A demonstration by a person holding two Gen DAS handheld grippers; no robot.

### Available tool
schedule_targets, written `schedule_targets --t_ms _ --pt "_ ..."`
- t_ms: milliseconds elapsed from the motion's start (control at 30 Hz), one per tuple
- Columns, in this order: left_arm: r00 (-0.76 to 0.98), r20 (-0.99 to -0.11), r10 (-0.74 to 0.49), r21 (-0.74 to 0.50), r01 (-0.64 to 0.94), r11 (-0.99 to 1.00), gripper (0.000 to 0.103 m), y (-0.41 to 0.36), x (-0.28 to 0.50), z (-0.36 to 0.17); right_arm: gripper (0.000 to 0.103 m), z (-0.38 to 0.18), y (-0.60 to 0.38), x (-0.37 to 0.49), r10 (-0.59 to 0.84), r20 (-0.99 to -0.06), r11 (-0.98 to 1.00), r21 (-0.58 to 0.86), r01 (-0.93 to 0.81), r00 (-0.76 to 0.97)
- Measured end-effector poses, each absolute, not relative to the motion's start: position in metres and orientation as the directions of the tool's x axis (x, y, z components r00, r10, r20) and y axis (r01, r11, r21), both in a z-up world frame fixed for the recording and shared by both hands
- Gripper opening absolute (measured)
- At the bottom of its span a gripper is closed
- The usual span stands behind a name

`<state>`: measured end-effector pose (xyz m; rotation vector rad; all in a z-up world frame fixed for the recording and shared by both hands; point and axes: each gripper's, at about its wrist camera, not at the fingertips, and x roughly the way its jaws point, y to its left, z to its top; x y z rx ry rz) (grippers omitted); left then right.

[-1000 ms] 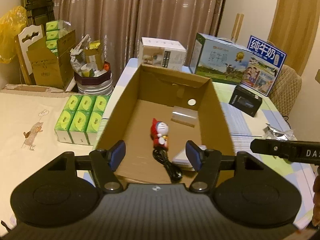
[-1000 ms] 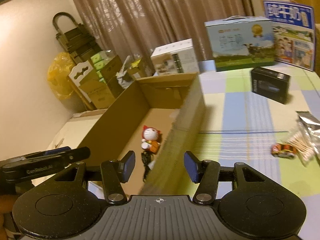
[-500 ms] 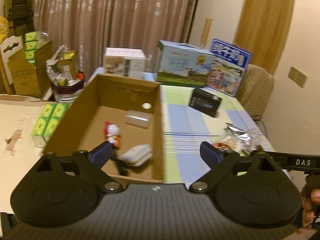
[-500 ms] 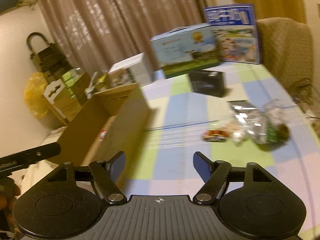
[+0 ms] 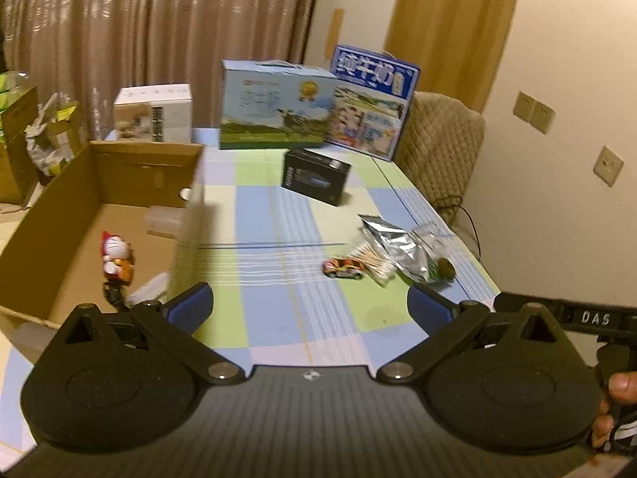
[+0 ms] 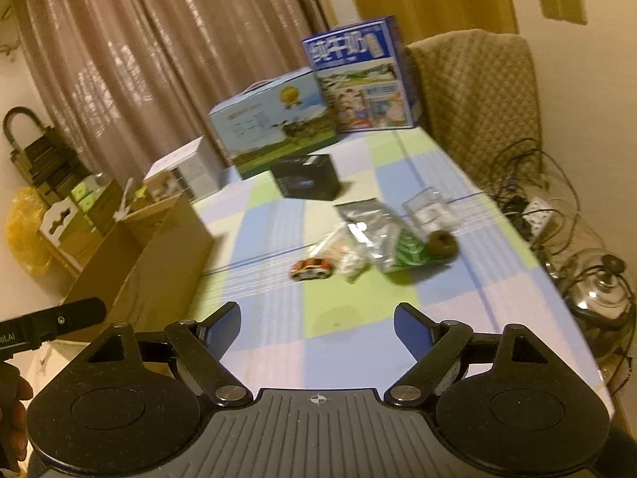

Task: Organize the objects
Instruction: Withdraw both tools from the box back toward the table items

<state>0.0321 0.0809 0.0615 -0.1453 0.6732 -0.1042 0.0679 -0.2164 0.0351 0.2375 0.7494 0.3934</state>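
An open cardboard box [image 5: 43, 203] [image 6: 159, 255] stands at the table's left side, with a red and white cat figure [image 5: 115, 253], a black cable and a white case inside. To its right lie a small toy car [image 5: 344, 267] [image 6: 311, 269], a bundle of cotton swabs [image 5: 374, 263], a silver foil bag [image 5: 392, 239] [image 6: 366, 219], a clear packet [image 6: 426, 209] and a brown ball [image 6: 440, 241]. My left gripper [image 5: 310, 304] hangs over the checked cloth, jaws opening, nothing between them. My right gripper [image 6: 316, 324] is short of the car, jaws opening, also empty.
A black box [image 5: 316, 175] sits mid-table. Two milk cartons [image 5: 278, 105] [image 5: 370, 99] and a white box [image 5: 153, 113] line the far edge. A padded chair [image 5: 438, 147] stands at the far right; cables and a pot lid [image 6: 601, 290] lie beyond the table's right edge.
Both grippers have swung right, away from the cardboard box toward the loose items on the cloth. The jaws of both have spread wider.
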Motion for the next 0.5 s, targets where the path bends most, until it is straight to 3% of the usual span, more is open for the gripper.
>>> schedule_targets --t_ms 500 --pt "0.735 -0.656 -0.170 -0.159 0.085 0.984 0.102 0.050 0.054 0.043 0.081 0.022 -0.253 0.084 0.396 -0.626 0.912 0.353 -0.208 0.671"
